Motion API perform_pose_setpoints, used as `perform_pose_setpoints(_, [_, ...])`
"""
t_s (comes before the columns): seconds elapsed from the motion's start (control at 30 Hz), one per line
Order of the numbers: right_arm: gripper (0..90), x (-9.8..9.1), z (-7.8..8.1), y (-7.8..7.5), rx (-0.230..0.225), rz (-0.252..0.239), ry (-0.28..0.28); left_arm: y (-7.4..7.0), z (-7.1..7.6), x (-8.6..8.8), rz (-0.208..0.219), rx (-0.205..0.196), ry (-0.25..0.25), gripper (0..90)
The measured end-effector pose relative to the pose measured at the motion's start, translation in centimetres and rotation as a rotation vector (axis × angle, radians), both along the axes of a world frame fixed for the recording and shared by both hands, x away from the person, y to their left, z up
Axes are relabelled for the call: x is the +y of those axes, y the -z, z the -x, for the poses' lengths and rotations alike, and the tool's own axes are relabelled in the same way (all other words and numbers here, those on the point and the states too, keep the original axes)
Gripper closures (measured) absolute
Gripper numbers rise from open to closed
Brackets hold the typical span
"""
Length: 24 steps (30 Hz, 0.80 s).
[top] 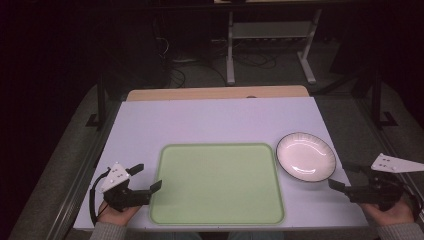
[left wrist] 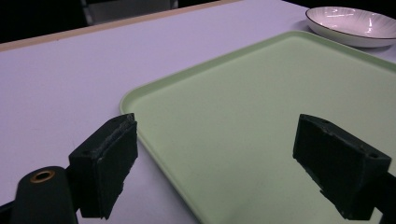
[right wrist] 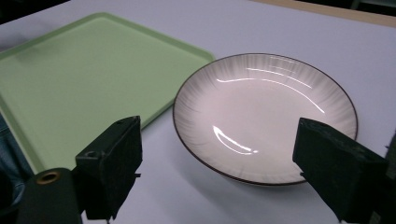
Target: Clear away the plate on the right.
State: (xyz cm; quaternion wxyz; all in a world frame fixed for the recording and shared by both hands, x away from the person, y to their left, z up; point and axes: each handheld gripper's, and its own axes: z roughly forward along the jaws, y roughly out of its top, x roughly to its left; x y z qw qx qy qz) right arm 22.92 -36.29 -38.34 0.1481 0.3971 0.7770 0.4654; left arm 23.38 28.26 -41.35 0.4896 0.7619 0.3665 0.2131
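Item 1, left gripper: held low at the near left of the table, just beside the left edge of the tray; jaws spread wide, nothing between them; in the left gripper view one jaw stands over bare table and the other over the tray's surface, so the tray's raised rim runs between them; whether either pad touches the rim cannot be told.

Item 2, right gripper: held at the near right corner, near the plate and pointed toward it; jaws wide apart and empty; in the right gripper view the plate's near rim lies between and just beyond the two jaws, apart from both.

Item 3, tray: pale green, rectangular with rounded corners, flat on the table at near centre; nothing on it.

Item 4, plate: white, shallow, dark-edged, with fine radial lines; resting on the table just beside the tray's far right corner, seemingly not touching it; nothing in it.

Step in hand, as judged: the approach, each gripper lined up on its own object and no grasp made yet; most likely the plate is bound for the tray.

Next move, as judged: the right gripper needs to advance and drop so one jaw passes under the plate's lip and one over it, then close firmly; the glazed rim looks slippery; the left could pinch the tray's rim to steady it.
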Motion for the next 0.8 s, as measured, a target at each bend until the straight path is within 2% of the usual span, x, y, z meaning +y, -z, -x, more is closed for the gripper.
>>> perform_pose_setpoints(0.07, [14.8,-0.7,-0.3,0.1,-0.005,-0.008,0.024,0.0,0.0,0.0,-0.001,0.001,0.001,13.7])
perform_pose_setpoints(0.33, [14.9,-2.2,-1.5,0.3,0.004,-0.033,0.058,0.0,0.0,0.1,0.002,0.001,-0.005,13.6])
perform_pose_setpoints(0.67, [22.4,-3.3,-4.0,0.6,0.049,-0.026,0.110,0.0,-0.1,0.1,0.001,0.001,-0.005,13.7])
perform_pose_setpoints(0.73, [23.0,-3.5,-5.0,0.9,0.076,-0.019,0.139,0.0,-0.1,0.2,0.001,0.001,-0.004,13.7])
perform_pose_setpoints(0.8, [24.2,-3.6,-5.3,1.0,0.080,-0.022,0.148,0.0,-0.1,0.2,0.002,0.000,-0.006,13.7])
